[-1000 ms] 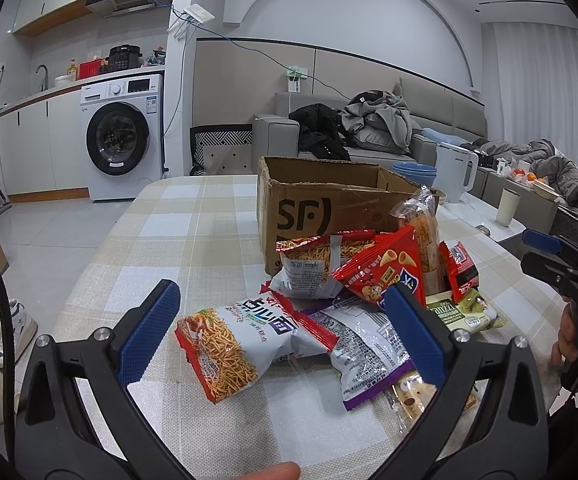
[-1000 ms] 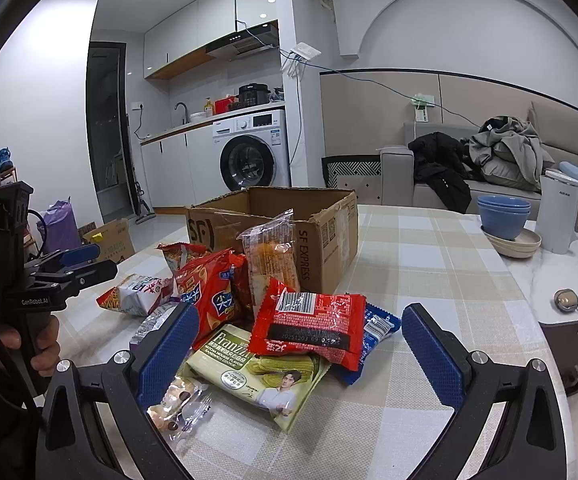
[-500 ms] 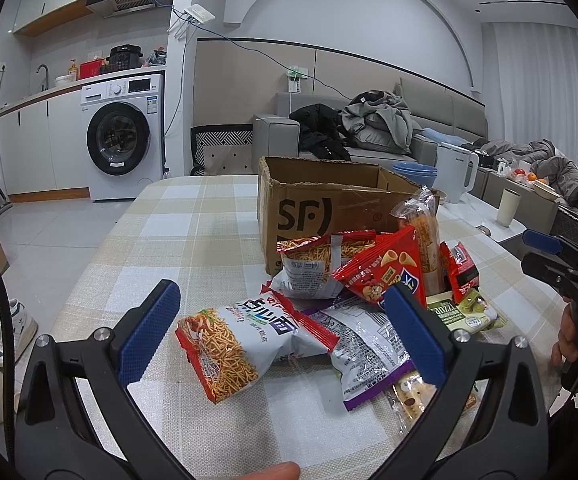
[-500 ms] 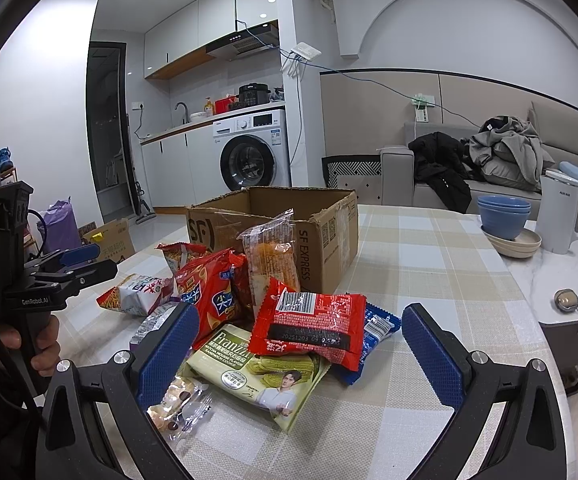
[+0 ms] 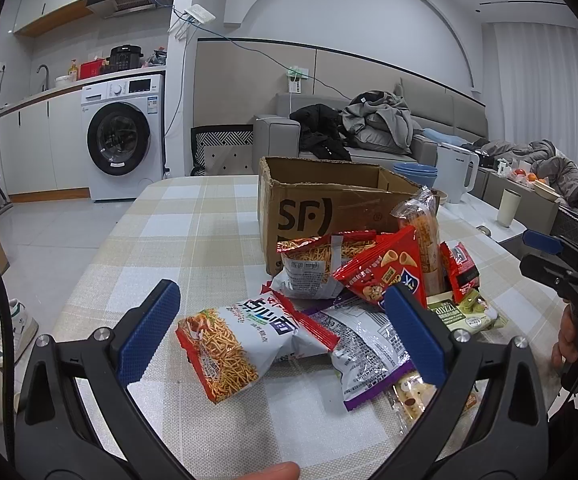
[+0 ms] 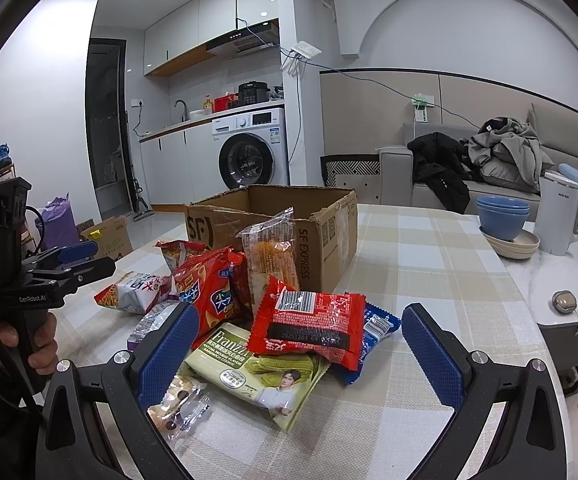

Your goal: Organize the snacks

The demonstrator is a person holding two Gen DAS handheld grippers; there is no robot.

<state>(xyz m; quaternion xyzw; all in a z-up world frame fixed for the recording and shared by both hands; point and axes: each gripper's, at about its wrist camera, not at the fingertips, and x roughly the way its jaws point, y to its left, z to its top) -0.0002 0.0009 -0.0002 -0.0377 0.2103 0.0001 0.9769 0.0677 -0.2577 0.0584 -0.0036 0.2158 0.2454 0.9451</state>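
Right wrist: cardboard box (image 6: 289, 220) interior hidden; snack packets (image 6: 305, 320) outside; both hand-held grippers spread.

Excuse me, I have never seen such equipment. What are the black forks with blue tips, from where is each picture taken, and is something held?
They are hand-held grippers, one per hand, each carrying a camera looking along its fingers. One picture looks through the left gripper, the other through the right gripper. Both are open and hold nothing. On the checked table lie snack packets, such as a noodle snack bag and a red packet, beside an open cardboard box.
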